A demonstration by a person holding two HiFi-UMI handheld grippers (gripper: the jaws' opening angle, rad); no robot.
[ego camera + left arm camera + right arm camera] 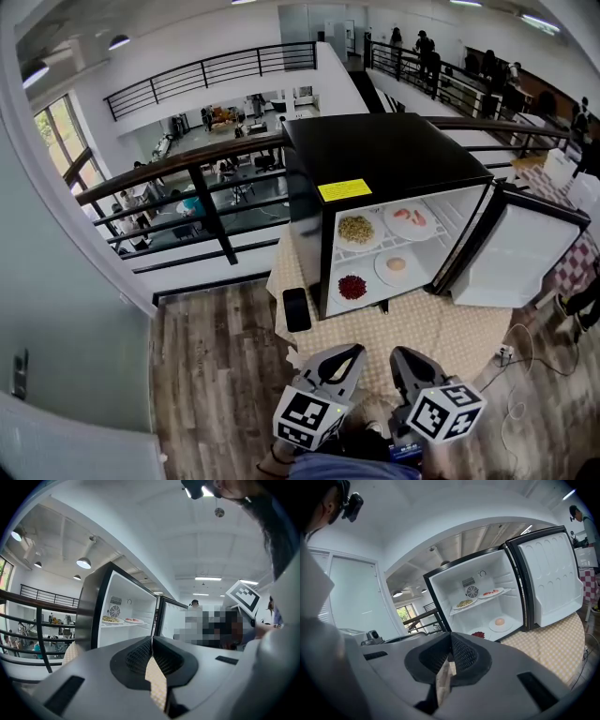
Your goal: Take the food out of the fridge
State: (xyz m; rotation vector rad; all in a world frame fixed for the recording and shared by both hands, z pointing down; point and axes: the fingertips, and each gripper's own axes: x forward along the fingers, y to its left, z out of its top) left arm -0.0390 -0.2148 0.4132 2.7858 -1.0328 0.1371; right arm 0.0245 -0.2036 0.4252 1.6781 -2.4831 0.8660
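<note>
A small black fridge [389,159] stands on a table with its door [520,258] swung open to the right. Its upper shelf holds a plate of yellowish food [356,229] [464,603] and a plate of pink slices [410,219] [491,593]. On the fridge floor sit a plate of red food [352,287] [477,634] and a plate with a round pale piece [397,265] [500,621]. My left gripper [345,356] [152,641] and right gripper [403,360] [451,639] hover side by side before the table's near edge, both shut and empty, well short of the fridge.
A black phone [296,309] lies on the checked tablecloth [450,328] left of the fridge opening. A dark railing [187,183] runs behind the fridge over a drop to a lower floor. A red-checked table [581,253] stands at the right, and a cable [525,361] trails on the wooden floor.
</note>
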